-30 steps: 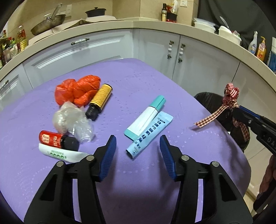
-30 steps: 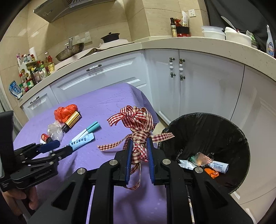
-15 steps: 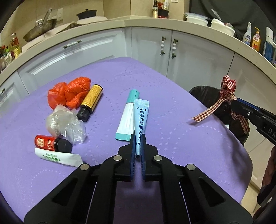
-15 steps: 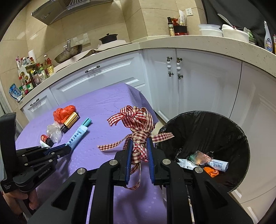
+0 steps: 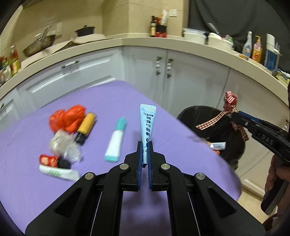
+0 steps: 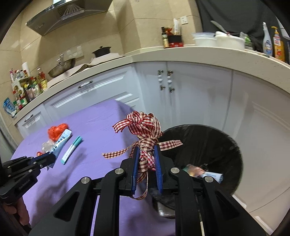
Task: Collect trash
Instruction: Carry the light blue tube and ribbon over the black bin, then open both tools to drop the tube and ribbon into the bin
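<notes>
left gripper (image 5: 144,145) jaws clamped; right gripper (image 6: 146,156) seemingly likewise

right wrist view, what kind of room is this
Most likely a home kitchen: a range hood hangs over a wok on the counter, white cabinets run below, and a rack of condiment bottles stands at the left.

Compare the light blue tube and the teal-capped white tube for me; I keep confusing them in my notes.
The light blue tube is clamped in the left gripper, lifted clear of the purple table; the teal-capped white tube lies flat on it. The blue one is flattened, with dark print; the white one is rounder, plain, with a teal cap. Both are slim tubes.
</notes>
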